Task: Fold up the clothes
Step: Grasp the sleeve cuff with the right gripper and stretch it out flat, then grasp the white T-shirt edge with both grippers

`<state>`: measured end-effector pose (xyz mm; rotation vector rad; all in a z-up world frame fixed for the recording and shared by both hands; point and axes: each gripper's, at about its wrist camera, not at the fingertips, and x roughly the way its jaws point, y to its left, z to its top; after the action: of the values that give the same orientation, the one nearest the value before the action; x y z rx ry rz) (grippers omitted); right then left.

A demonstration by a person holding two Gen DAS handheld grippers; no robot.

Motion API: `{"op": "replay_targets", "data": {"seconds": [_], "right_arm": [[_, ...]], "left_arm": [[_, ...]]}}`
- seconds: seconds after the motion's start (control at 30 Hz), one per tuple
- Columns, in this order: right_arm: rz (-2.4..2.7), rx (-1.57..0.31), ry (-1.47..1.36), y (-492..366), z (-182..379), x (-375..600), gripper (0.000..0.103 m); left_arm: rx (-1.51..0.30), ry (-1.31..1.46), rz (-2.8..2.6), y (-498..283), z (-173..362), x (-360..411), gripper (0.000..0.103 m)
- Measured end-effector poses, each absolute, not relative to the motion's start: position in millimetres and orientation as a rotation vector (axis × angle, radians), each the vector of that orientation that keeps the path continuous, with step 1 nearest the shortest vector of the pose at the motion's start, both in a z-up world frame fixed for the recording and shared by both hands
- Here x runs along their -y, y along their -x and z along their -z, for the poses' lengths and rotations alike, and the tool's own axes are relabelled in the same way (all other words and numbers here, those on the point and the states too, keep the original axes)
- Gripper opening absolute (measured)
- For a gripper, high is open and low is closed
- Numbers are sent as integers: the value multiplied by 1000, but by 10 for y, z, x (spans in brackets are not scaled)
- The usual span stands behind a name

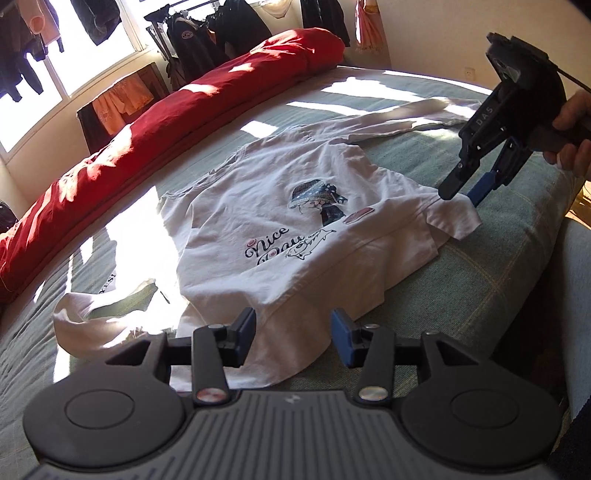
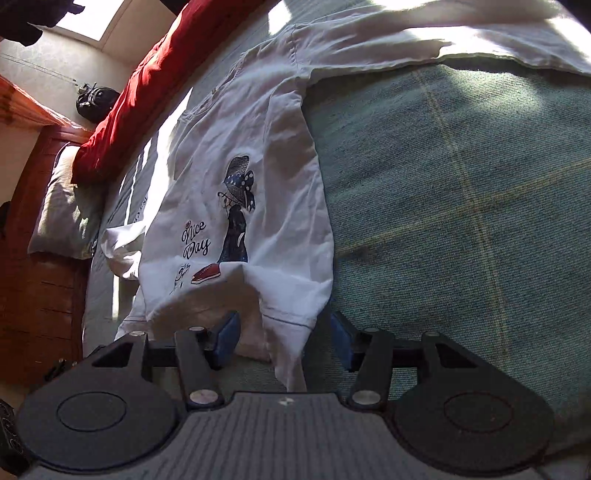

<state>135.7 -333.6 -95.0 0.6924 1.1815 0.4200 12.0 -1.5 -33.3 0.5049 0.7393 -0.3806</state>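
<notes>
There, the white shirt (image 1: pixel 280 206) lay flat on the green bed (image 1: pixel 461 280), picture side up, its long sleeves stretched sideways. Both the left gripper (image 1: pixel 293 332) and right gripper (image 2: pixel 282 334) were open at its bottom edge.

This is a bedroom in a home. A bed (image 1: pixel 461 266) with a green checked cover fills most of the view, with a rolled red quilt (image 1: pixel 177 107) along its far side and a pillow (image 2: pixel 66 206) by a wooden headboard (image 2: pixel 40 288). Dark jackets (image 1: pixel 207 33) hang on a rack by a sunlit window (image 1: pixel 85 62), and orange clothes (image 1: pixel 122 99) hang over a low rail beneath it.
</notes>
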Motion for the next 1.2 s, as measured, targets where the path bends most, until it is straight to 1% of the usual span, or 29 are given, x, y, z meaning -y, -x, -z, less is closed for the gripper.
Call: {"op": "replay_targets", "data": {"seconds": [0.1,0.17,0.2,0.23,0.27,0.3,0.33,0.37,0.4,0.5,0.7,0.83,0.87,0.9,0.93,0.97,1.0,1.07,1.13,1.2], "right_arm": [[-446,-1152,-721,-1316,1011,3249,60],[-463,-1132,-739,-1289,1052,3192,60],[-472,-1122,-748,-1276,1072,3163,59],[-481,-1112,-758,-1262,1093,3135,57],[-489,-1101,-767,-1249,1113,3106,37],[-498,-1091,-776,-1235,1134,3077,8],[-506,-1081,-785,-1222,1154,3048,6],[-517,-1069,-784,-1214,1129,3026,6],[-528,-1057,-775,-1213,1053,3016,6],[-569,-1021,-824,-1216,810,3057,5],[-624,-971,-917,-1212,418,3216,5],[-639,-944,-910,-1188,229,3283,5],[-634,-940,-903,-1174,203,3305,5],[-632,-938,-890,-1169,176,3326,5],[-630,-940,-878,-1165,162,3345,5],[-624,-941,-867,-1158,157,3362,5],[-620,-944,-853,-1152,157,3375,5],[-598,-957,-807,-1144,169,3391,5],[-565,-973,-734,-1142,182,3399,9],[-530,-984,-587,-1119,157,3372,17]], "left_arm": [[-736,-507,389,-93,349,10,50],[-731,-509,403,-85,356,40,50],[-727,-511,411,-81,359,62,51],[-718,-522,425,-76,365,107,51],[-709,-534,439,-71,371,151,52],[-699,-545,454,-66,378,196,56],[-690,-557,468,-60,385,243,59],[-675,-589,481,-51,410,312,63],[-663,-612,494,-42,436,367,63],[-609,-695,532,-43,537,595,63],[-403,-957,484,-33,863,1099,63],[-311,-1086,448,-45,1095,1295,65],[-302,-1096,431,-56,1118,1303,64],[-313,-1086,413,-79,1111,1298,49],[-324,-1074,397,-101,1102,1291,38],[-342,-1048,389,-124,1062,1261,21],[-361,-1022,382,-146,1021,1231,8],[-389,-966,381,-180,930,1167,5],[-424,-891,405,-208,793,1096,5],[-438,-848,414,-235,668,1035,5]]}}
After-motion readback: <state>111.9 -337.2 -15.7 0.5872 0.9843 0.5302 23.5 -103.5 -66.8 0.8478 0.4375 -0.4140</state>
